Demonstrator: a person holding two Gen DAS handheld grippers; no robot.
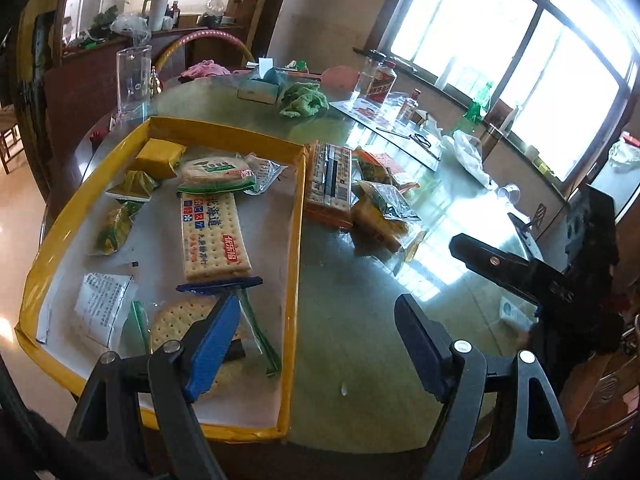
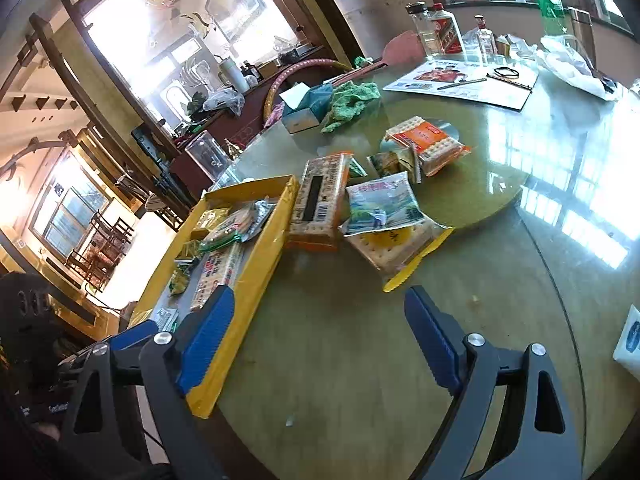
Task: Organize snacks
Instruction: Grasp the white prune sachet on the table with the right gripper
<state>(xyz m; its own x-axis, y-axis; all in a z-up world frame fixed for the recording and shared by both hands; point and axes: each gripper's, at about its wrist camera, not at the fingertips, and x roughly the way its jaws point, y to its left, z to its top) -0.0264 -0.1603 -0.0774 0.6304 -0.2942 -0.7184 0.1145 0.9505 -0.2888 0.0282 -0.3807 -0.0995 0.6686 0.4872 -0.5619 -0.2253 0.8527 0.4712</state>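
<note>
A yellow-rimmed tray (image 1: 298, 216) on the round glass table holds several snack packs, among them a long cracker pack with a blue end (image 1: 214, 236) and a round cracker pack (image 1: 182, 320). It also shows in the right wrist view (image 2: 256, 264). Beside the tray lie an orange cracker box (image 2: 318, 200), a clear pack with a yellow end (image 2: 394, 236) and an orange cracker pack (image 2: 430, 142). My left gripper (image 1: 316, 344) is open and empty over the tray's right rim. My right gripper (image 2: 316, 340) is open and empty above the table near the tray's corner; it also shows in the left wrist view (image 1: 492, 264).
A tissue box (image 2: 302, 110), green cloth (image 2: 350, 100), bottles (image 2: 438, 30), a printed sheet (image 2: 464, 80) and a plastic bag (image 2: 572, 66) sit at the table's far side. A clear jug (image 1: 132, 76) stands behind the tray. A white packet (image 2: 630, 338) lies at right.
</note>
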